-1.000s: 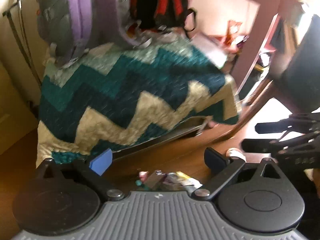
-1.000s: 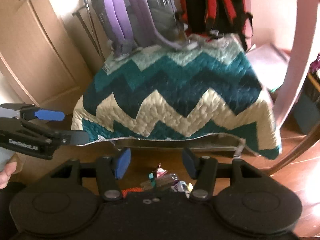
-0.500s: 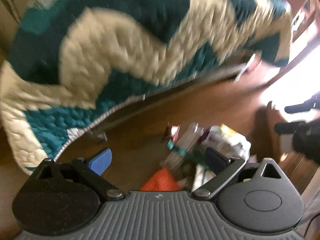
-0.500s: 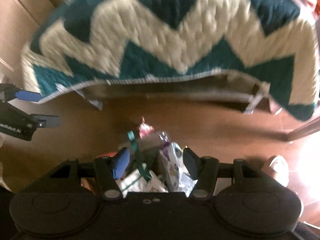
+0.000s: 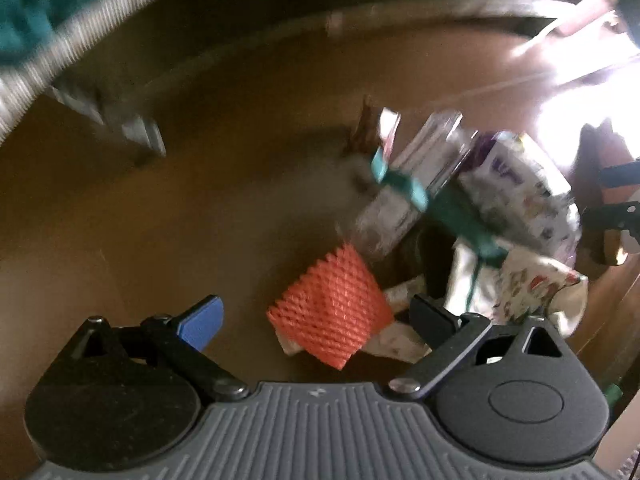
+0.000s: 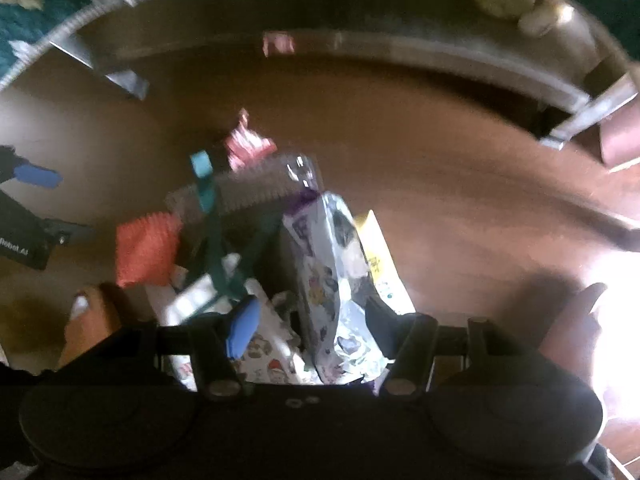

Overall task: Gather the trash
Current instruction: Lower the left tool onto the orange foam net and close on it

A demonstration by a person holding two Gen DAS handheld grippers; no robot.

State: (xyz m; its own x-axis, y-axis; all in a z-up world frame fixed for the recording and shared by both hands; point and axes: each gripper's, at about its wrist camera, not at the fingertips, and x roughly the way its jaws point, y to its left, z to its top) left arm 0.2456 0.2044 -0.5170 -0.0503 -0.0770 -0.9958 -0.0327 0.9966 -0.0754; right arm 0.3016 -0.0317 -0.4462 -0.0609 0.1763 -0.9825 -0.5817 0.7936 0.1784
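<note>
On the wood floor (image 5: 200, 200), one orange foam net (image 5: 332, 312), two open grippers

— What lies under the left gripper (image 5: 316, 314)?
— An orange foam net (image 5: 334, 312) between its spread jaws, on the wooden floor (image 5: 160, 220).
— And beside it?
— Crumpled wrappers (image 5: 520, 200), a teal ribbon (image 5: 404, 186).
</note>
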